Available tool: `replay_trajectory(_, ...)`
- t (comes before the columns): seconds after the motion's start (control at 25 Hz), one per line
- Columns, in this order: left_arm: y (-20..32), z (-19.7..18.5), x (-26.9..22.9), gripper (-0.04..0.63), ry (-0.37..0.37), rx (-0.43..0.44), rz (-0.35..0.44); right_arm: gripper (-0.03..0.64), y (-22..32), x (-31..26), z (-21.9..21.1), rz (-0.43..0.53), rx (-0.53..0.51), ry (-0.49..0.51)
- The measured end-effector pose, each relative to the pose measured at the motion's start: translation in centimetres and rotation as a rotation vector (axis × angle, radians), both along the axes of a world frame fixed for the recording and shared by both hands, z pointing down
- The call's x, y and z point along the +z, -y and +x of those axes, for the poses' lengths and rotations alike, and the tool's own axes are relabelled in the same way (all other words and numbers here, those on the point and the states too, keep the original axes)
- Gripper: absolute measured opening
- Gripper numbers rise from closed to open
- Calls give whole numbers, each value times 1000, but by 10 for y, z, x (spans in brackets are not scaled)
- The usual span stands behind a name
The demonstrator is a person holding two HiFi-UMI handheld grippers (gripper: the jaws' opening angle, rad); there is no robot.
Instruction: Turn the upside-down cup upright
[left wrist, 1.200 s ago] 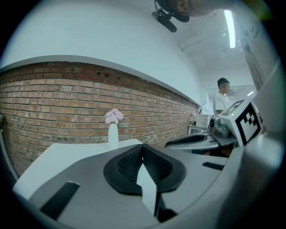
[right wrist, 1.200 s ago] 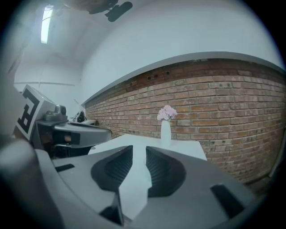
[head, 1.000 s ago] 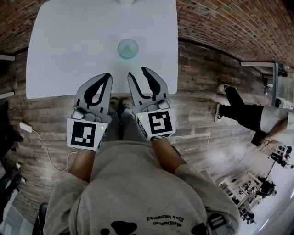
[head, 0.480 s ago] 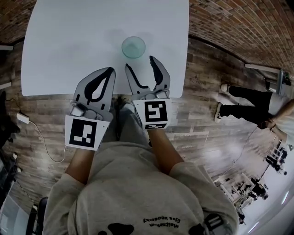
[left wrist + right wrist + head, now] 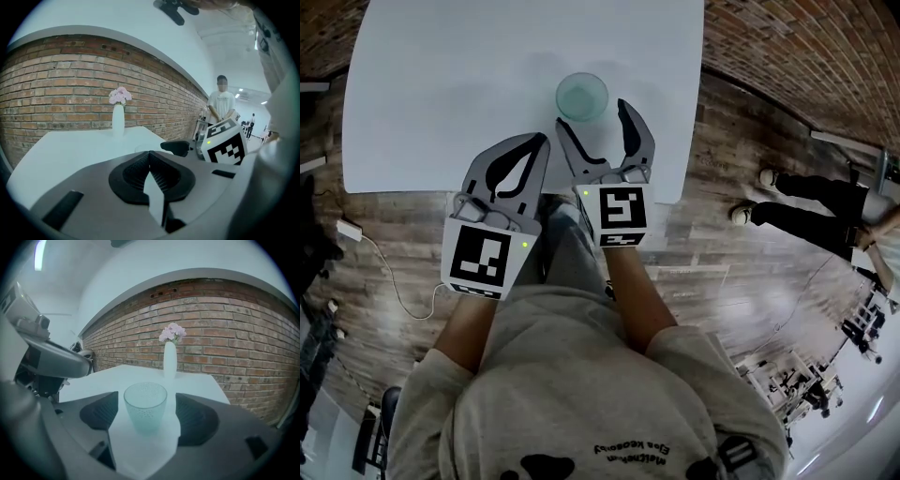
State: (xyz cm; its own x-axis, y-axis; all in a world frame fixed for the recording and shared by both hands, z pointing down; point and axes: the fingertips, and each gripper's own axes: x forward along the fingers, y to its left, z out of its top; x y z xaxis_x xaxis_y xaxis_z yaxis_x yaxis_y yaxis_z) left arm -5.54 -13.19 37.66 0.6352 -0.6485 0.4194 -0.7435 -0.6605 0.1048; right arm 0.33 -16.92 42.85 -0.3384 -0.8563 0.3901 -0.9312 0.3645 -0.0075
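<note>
White tabletop (image 5: pixel 441 84) over a wood floor (image 5: pixel 722 272) fills the head view, where one cup (image 5: pixel 582 96) stands just beyond the tips of the right gripper (image 5: pixel 593 117), with the left gripper (image 5: pixel 536 141) beside it. Seen from the left gripper view, that gripper's jaws are pressed together on nothing, and one vase (image 5: pixel 118 121) stands before a brick wall (image 5: pixel 56 84). From the right gripper view, the single cup, wider end up, stands in the gap between jaws that have just been opening wide, touched by neither.
</note>
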Motion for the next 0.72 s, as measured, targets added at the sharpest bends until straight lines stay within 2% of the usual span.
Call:
replay_trajectory(0.28, 5, 2, 4, 9, 20, 8, -34, 391, 13, 10, -7, -17, -15, -44)
replay_trajectory(0.72, 11, 0, 9, 9, 44, 10, -70, 391, 29, 23, -12, -24, -27, -83)
